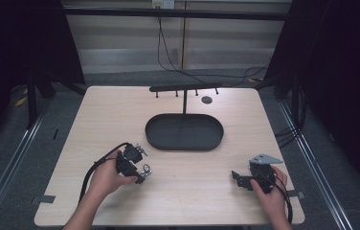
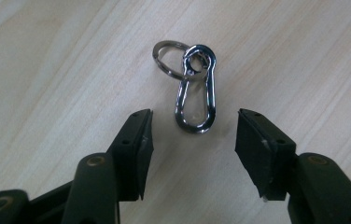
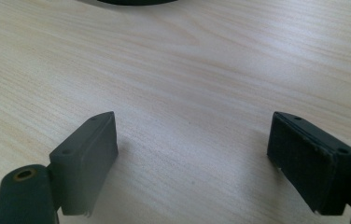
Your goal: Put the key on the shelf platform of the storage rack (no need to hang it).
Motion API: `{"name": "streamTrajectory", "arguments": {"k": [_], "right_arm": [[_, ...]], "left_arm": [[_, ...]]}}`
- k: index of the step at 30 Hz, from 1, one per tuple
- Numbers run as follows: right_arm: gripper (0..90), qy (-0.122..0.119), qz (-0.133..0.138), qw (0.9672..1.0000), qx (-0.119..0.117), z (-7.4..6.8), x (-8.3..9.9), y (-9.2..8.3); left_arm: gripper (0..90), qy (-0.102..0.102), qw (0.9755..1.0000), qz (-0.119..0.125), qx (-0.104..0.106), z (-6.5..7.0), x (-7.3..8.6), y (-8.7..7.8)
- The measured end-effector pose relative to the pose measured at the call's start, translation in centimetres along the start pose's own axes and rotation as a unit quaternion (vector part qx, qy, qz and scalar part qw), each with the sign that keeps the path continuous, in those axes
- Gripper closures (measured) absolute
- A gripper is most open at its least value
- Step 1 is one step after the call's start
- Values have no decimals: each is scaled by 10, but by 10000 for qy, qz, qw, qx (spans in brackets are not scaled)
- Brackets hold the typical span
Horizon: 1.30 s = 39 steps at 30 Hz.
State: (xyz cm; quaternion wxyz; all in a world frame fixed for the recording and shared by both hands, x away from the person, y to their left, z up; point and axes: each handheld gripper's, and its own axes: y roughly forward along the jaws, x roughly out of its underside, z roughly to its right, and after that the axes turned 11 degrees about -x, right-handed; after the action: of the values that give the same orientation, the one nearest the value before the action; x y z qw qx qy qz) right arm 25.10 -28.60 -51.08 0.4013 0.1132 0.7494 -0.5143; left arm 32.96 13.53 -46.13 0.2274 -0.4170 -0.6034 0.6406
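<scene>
Both tongs are held apart; the left tongs (image 2: 193,128) are poised over the carabiner (image 2: 196,88), likely to be clamped next.

Left hand (image 1: 105,176): wrapped around the left gripper (image 1: 142,172), forearm entering from the bottom edge.
Left gripper: low over the table, jaws spread wide.
Right hand (image 1: 271,191): gripping the right gripper (image 1: 237,178).
Right gripper: pointed leftward, jaws parted wide.
</scene>
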Motion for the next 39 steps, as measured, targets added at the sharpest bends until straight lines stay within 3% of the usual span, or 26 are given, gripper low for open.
{"name": "streamTrajectory", "arguments": {"k": [20, 24, 27, 31, 39], "right_arm": [[154, -1, 0, 10000, 0, 0, 0, 0], [154, -1, 0, 10000, 0, 0, 0, 0], [154, 0, 0, 10000, 1, 0, 0, 0], [154, 0, 0, 10000, 1, 0, 0, 0], [154, 1, -1, 10000, 0, 0, 0, 0]], "left_arm": [[554, 135, 9998, -171, -20, 4, -14, 9], [594, 149, 9996, -195, -107, 5, -15, 9], [671, 159, 9995, -235, -150, 6, -17, 9], [676, 213, 9991, -278, -237, 8, -18, 9], [681, 25, 9997, -138, -203, 4, -17, 3]]}}
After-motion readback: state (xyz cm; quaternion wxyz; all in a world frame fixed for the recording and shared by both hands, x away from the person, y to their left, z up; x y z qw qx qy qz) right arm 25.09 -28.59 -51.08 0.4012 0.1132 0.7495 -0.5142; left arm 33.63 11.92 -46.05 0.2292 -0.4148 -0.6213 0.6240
